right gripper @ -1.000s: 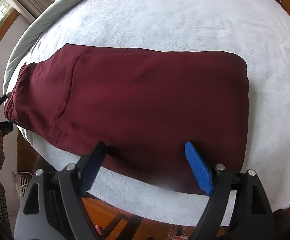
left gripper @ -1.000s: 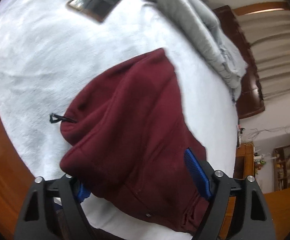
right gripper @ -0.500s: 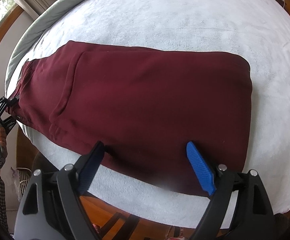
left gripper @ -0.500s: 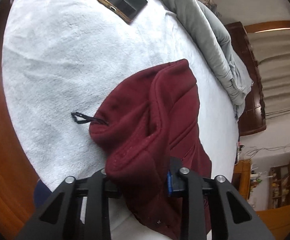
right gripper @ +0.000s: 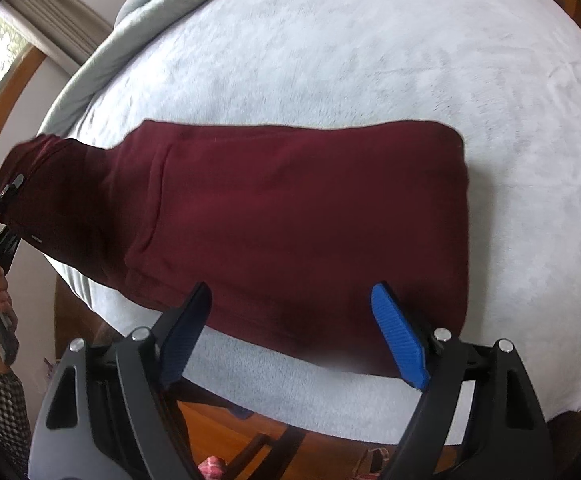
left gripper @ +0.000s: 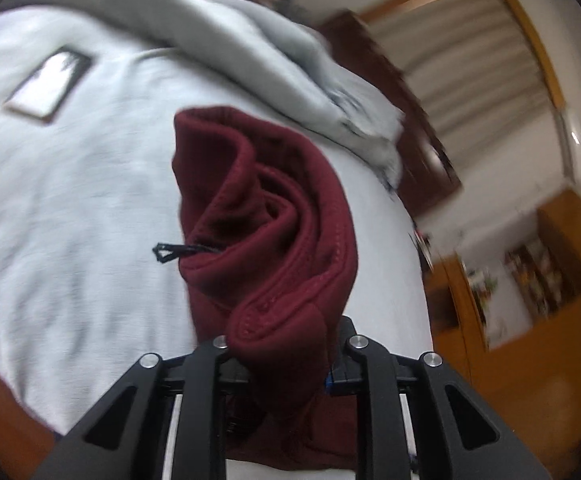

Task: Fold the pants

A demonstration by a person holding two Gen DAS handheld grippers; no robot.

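Mid-fold: left claw (left gripper: 286,364) clamped on bunched waistband of dark maroon fleece pants (right gripper: 290,216) lying on pale fluffy bed (right gripper: 370,48), right claw (right gripper: 294,336) apart at near hem; next, carrying waistband toward hem

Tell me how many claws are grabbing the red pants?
1. The left claw is shut on the bunched waist end of the red pants. The right claw is open, hovering by the pants' near edge and gripping nothing.

pants (right gripper: 290,216) on bed (right gripper: 370,60) | left tool (left gripper: 286,364) at its left end | quilt (left gripper: 210,40) behind
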